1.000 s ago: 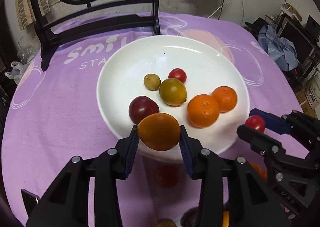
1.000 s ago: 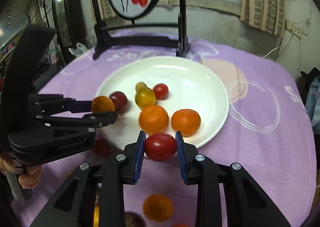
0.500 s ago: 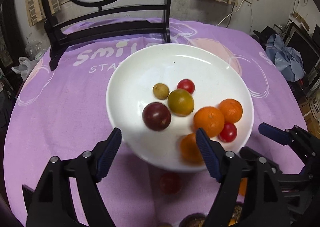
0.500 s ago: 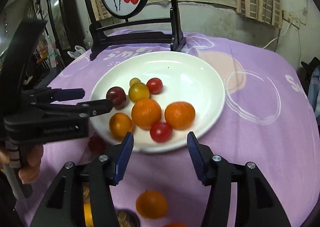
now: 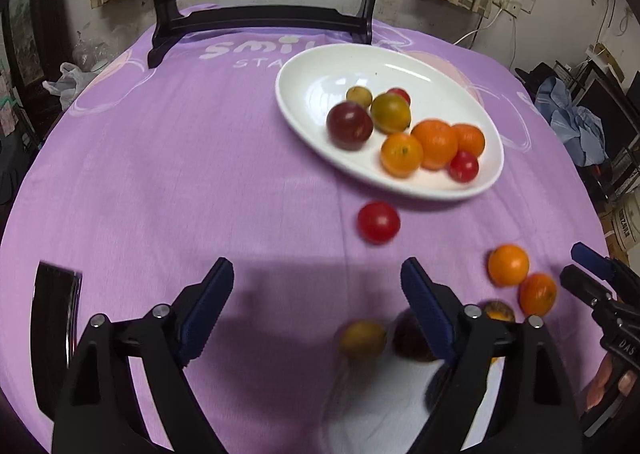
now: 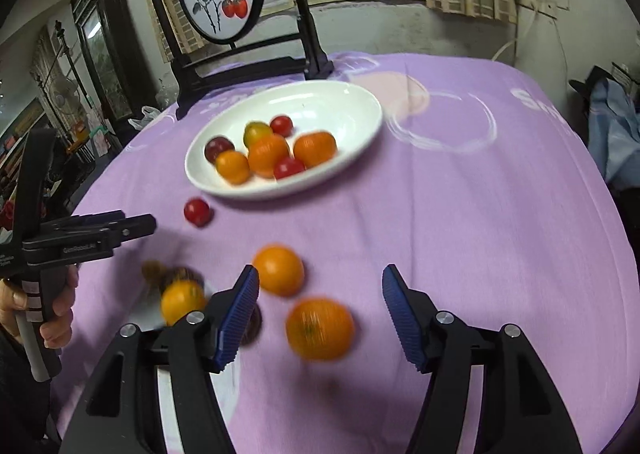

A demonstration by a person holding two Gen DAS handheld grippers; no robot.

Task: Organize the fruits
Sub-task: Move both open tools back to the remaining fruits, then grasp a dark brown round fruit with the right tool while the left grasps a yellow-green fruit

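Tablecloth (image 6: 480, 234) bare right of plate (image 6: 360, 109), tomato (image 6: 197, 211) near rim

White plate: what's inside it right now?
In the white plate: a dark purple fruit, a yellow-green one, a small tan one, three orange fruits, and two red tomatoes; the back one is partly hidden. Anything beneath them can't be seen.

Both wrist views look down-forward between own fingers (image 5: 424, 306), near worktop (image 5: 200, 173); shared beyond fingers: plate (image 5: 304, 73), (image 6: 360, 109).
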